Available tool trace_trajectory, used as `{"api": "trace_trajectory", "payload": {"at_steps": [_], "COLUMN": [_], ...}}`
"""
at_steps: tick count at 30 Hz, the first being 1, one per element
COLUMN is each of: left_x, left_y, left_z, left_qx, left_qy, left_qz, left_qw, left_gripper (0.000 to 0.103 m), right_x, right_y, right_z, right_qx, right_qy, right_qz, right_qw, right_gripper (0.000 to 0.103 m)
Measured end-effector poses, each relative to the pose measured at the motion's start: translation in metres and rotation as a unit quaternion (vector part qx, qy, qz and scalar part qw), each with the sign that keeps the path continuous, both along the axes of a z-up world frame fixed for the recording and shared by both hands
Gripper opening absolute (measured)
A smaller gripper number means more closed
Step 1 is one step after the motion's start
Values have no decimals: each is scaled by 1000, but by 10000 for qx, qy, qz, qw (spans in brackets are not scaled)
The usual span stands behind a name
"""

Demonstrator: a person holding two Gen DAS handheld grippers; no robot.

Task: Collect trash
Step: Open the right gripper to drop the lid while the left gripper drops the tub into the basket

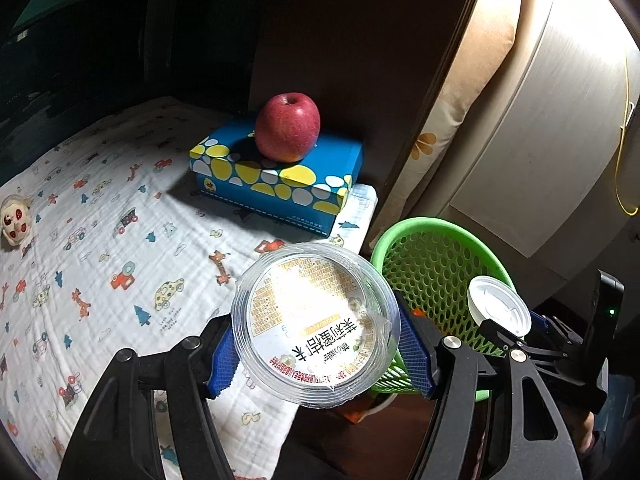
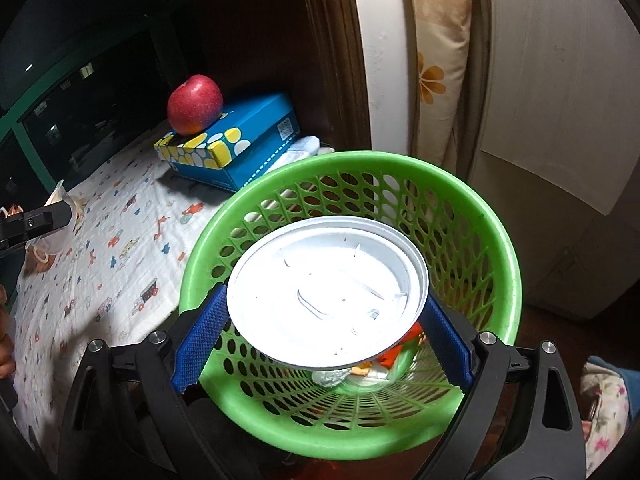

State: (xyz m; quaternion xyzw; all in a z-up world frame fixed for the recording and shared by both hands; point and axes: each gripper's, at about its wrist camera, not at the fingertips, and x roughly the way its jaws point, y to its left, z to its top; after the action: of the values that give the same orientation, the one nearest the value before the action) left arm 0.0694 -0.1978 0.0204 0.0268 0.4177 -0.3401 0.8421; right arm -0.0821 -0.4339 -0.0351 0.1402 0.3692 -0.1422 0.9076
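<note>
My left gripper is shut on a clear plastic cup with a printed label. Its blue pads press the cup's sides above the edge of the cloth-covered table. My right gripper is shut on a white plastic lid, held flat over the mouth of a green mesh basket. Orange and white scraps lie at the basket's bottom. In the left wrist view the basket stands right of the cup, with the right gripper and lid over it. The left gripper shows at the far left of the right wrist view.
A red apple rests on a blue tissue box at the back of the table, which is covered with a patterned cloth. A small toy lies at the cloth's left edge. A pale cabinet stands right of the basket.
</note>
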Motion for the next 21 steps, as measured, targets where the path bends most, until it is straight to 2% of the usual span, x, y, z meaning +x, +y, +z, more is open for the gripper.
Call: {"api": "trace_trajectory", "payload": {"at_steps": [21], "left_x": [-20], "left_y": [-74], "left_z": [-12], "left_qx": [136], "left_qy": [166], "left_qz": [-666], "left_qw": [9975], "left_gripper": [65], "right_x": [-22], "right_y": [-23], "right_z": [1], "right_qx": [42], "right_qy": [-35], "right_qz": [-215], "right_qw": [9998], "right_gripper": [92]}}
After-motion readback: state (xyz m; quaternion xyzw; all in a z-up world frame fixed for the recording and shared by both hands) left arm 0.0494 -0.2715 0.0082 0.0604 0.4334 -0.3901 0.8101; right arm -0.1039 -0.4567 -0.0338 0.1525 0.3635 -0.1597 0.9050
